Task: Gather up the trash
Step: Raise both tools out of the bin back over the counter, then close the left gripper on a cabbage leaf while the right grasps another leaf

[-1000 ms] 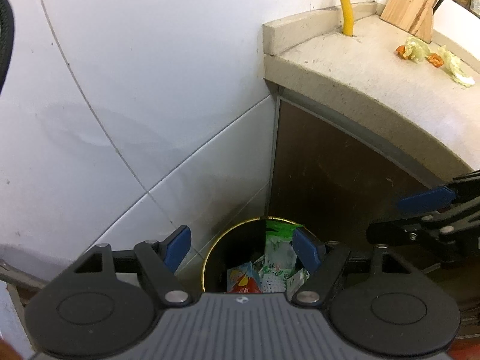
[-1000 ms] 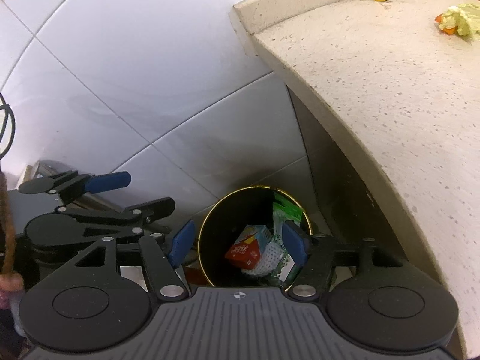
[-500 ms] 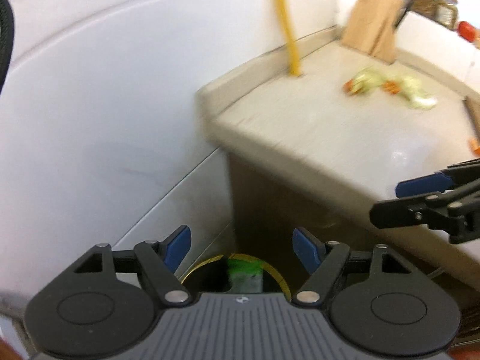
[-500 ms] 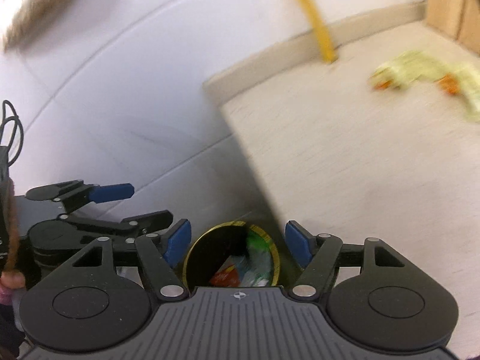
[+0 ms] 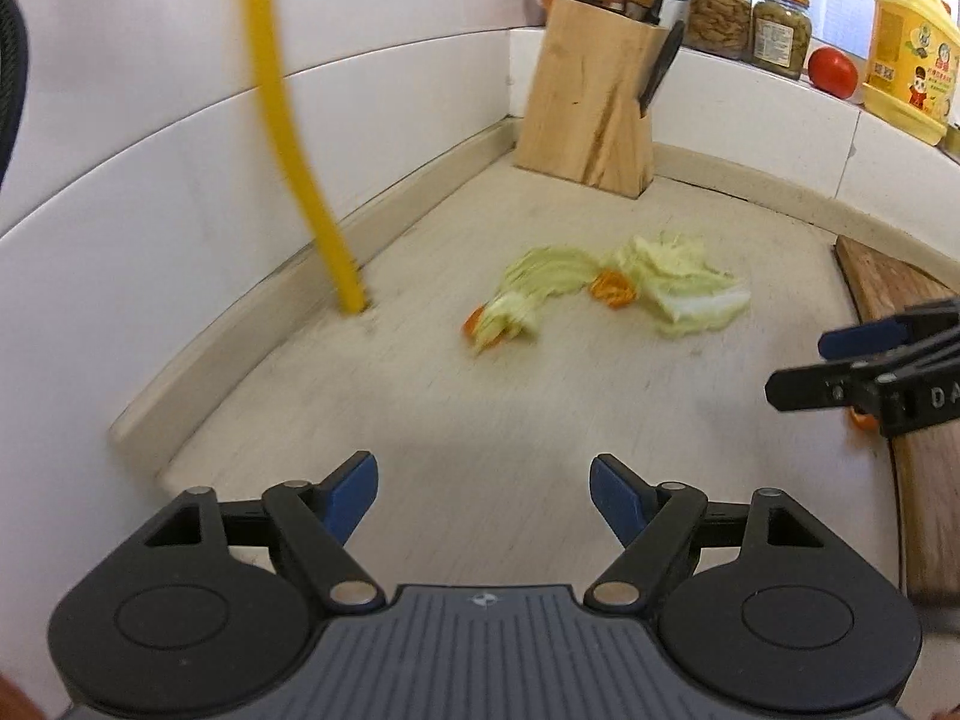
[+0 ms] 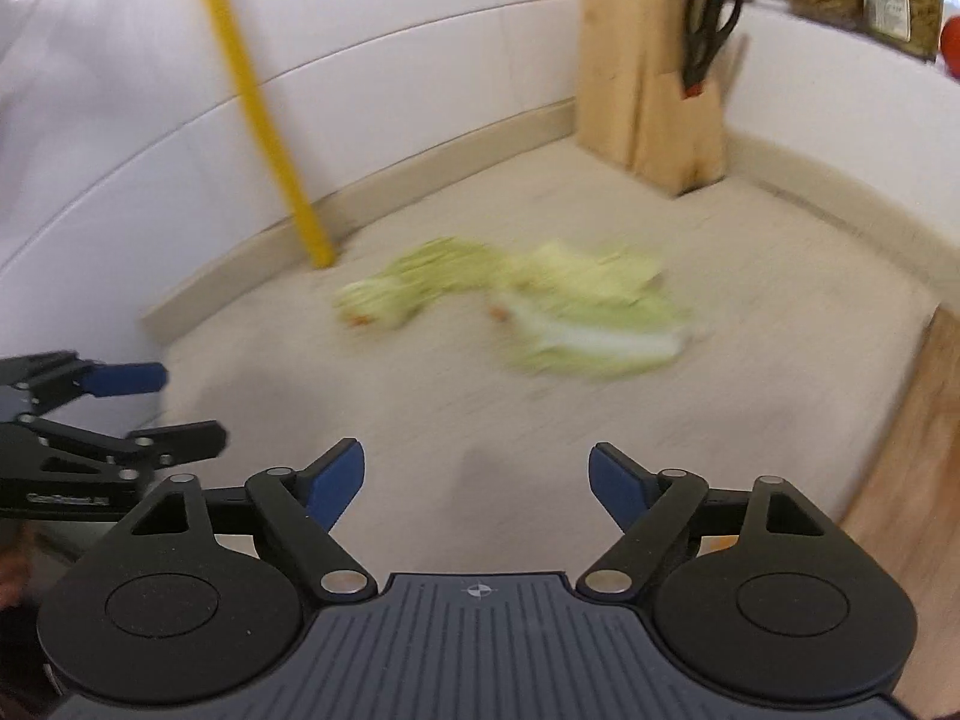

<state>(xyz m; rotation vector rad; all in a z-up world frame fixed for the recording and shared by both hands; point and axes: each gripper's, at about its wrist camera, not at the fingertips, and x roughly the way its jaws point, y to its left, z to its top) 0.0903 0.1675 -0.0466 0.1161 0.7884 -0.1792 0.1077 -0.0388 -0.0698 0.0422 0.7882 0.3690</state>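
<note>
Pale green cabbage leaves [image 5: 678, 288] with small orange scraps [image 5: 612, 288] lie on the beige counter [image 5: 480, 408], also blurred in the right wrist view as cabbage leaves [image 6: 540, 306]. My left gripper [image 5: 483, 489] hangs open above the counter's near part, well short of the leaves, nothing between its fingers. My right gripper [image 6: 477, 480] is open and empty too, over the counter in front of the leaves. The left wrist view catches the right gripper [image 5: 864, 366] at the right edge; the right wrist view catches the left gripper [image 6: 126, 408] at the left edge.
A yellow pipe [image 5: 288, 138] rises from the counter by the white tiled wall. A wooden knife block [image 5: 594, 102] stands in the back corner. Jars [image 5: 750, 18], a tomato [image 5: 831, 72] and a yellow bottle [image 5: 912, 42] sit on the ledge. A wooden board [image 5: 900, 324] lies at right.
Both grippers have risen from over the trash bin beside the cabinet up to counter level. The bin has left both views; the cabbage leaves are now ahead. Both stay open.
</note>
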